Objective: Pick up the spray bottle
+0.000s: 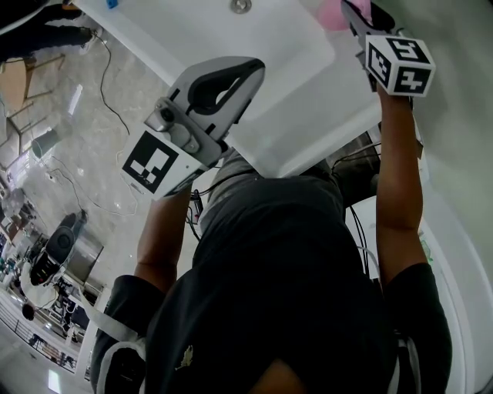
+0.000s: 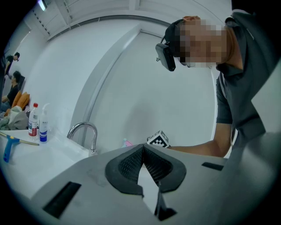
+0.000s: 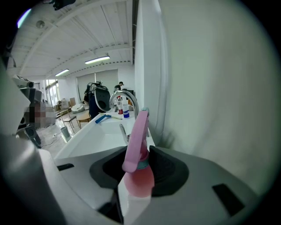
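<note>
The spray bottle [image 3: 139,176] is pink, with a long pink trigger head and a teal collar at the neck. It stands upright between the jaws of the right gripper [image 3: 139,150]. In the right gripper view it fills the gap: the dark pads [image 3: 169,165] lie against its neck and shoulder on either side, so we read the gripper as clamped on the bottle. We cannot see the bottle's base, so we cannot tell whether it rests on anything.

From the head view only a pink patch of the bottle [image 1: 333,14] shows. It sits at the far right corner of the white sink [image 1: 269,46], just beside the pale wall [image 1: 462,138]. The right gripper's marker cube [image 1: 399,63] is nearest the camera, with the person's bare forearm [image 1: 399,169] behind it.

Beyond the bottle, the curved metal tap [image 3: 125,97] rises over the basin. At the far end of the counter stand two small bottles [image 3: 123,107], and a blue-handled tool [image 3: 102,117] lies near them.

The left gripper [image 2: 143,147] is held well apart from the bottle, out over the sink's near edge. Its jaws meet at the tips and nothing is between them. In the left gripper view we see the tap, the far bottles and a sliver of pink beside the other gripper's cube.
</note>
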Tool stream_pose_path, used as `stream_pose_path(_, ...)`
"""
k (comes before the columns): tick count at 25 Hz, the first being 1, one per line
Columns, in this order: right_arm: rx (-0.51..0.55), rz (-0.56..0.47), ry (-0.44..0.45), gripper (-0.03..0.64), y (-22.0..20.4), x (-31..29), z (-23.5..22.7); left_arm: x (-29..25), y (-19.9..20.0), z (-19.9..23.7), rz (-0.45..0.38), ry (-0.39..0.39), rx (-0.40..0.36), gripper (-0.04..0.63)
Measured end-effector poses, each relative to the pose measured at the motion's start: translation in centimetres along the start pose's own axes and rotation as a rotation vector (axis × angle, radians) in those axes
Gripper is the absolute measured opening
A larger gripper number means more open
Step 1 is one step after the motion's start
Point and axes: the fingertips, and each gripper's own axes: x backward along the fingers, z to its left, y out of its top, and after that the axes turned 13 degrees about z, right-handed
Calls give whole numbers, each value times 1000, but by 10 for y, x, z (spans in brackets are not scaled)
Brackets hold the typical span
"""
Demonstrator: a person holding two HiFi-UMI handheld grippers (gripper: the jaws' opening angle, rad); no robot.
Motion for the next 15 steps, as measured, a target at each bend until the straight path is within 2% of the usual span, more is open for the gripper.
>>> stream_pose_path(6,5,-71,16,141,18,48,15,8,7,-10,-9,-16,-19,5)
stream_pose_path(15,38,-208,36,141,38,125,61,24,2,-25,-30,-52,-63,5)
